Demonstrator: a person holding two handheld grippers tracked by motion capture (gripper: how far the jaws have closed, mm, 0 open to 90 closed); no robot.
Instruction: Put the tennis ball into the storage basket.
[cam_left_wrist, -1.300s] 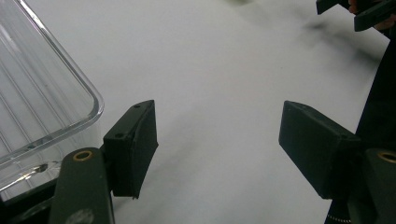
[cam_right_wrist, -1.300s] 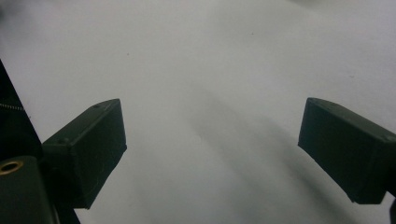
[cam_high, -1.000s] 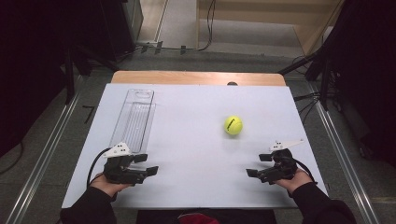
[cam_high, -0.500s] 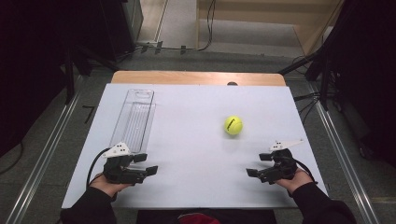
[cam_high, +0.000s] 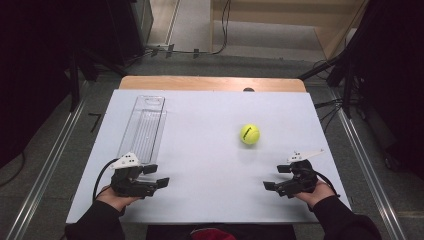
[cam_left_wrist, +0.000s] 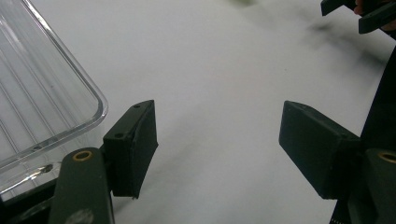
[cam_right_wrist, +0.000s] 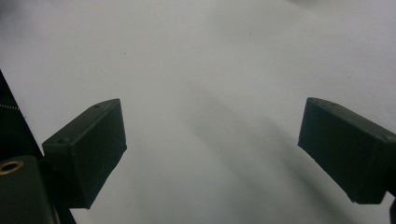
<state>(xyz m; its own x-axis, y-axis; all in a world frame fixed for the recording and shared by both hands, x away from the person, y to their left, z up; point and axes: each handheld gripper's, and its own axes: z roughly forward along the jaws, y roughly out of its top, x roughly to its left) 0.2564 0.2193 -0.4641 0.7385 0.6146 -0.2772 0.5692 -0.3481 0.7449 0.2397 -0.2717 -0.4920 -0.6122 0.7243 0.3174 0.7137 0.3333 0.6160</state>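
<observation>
Two grippers rest low near the white table's front edge, left gripper and right gripper wide-jawed, gripping nothing. Fuzzy yellow ball lies beyond the right one; ribbed clear tray beside the left.

Tennis ball: yellow-green, dark marking on its upper face, sitting free on the white table top, right of centre. Clear plastic tray: long, narrow, ribbed floor, rounded corners, lying flat and open side up, empty, along the table's left side, long axis running away from the person. Ball and tray are well apart.
</observation>
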